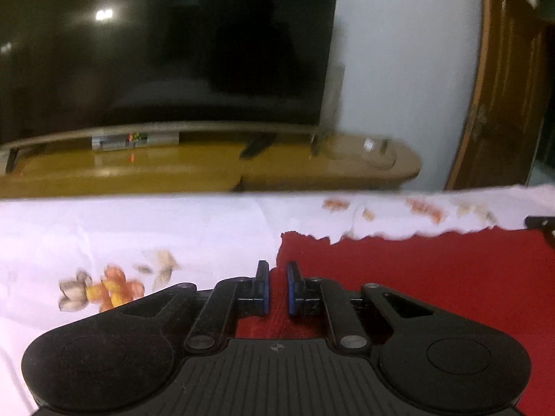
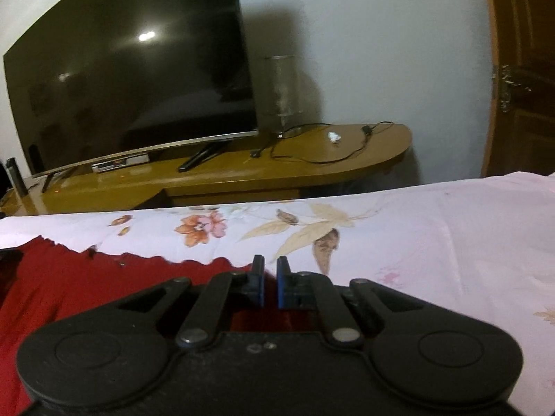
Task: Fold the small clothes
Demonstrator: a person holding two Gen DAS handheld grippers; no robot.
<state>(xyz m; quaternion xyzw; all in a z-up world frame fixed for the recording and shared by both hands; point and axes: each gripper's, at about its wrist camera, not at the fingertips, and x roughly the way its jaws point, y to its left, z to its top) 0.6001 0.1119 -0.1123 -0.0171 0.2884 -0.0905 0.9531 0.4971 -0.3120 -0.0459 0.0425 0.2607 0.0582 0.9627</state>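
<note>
- Currently the red cloth [image 1: 416,277] lies flat on the flowered sheet [image 1: 138,228], its wavy far edge running across both views. Each gripper sits at one end of that edge.
- The left gripper [image 1: 277,270] has its jaws nearly closed, at the cloth's left edge. Red shows in the thin gap between them, but I cannot tell whether the pads truly press on the fabric.
- The right gripper [image 2: 270,267] has its jaws closed, and dark red fabric in the slit looks pinched there.
- Slip on the left: if those jaws only straddle the hem, a lift would likely leave that corner behind and the fold would go skew.
- Uneven pull: one firm grip and one weak one could drag the cloth [image 2: 86,277] sideways and bunch it instead of folding it.
- Sheet caught too: both jaws work right at the border between cloth and sheet [image 2: 433,225]. A pinch that takes in the sheet would probably lift the bedding and wrinkle the surface under the fold.
- Thin bite: the hold seems to be close to the scalloped hem, so stretchy fabric may slide out under tension.
- Blur in the left view makes the exact contact hard to judge, so checking the hold before lifting seems wise.
</note>
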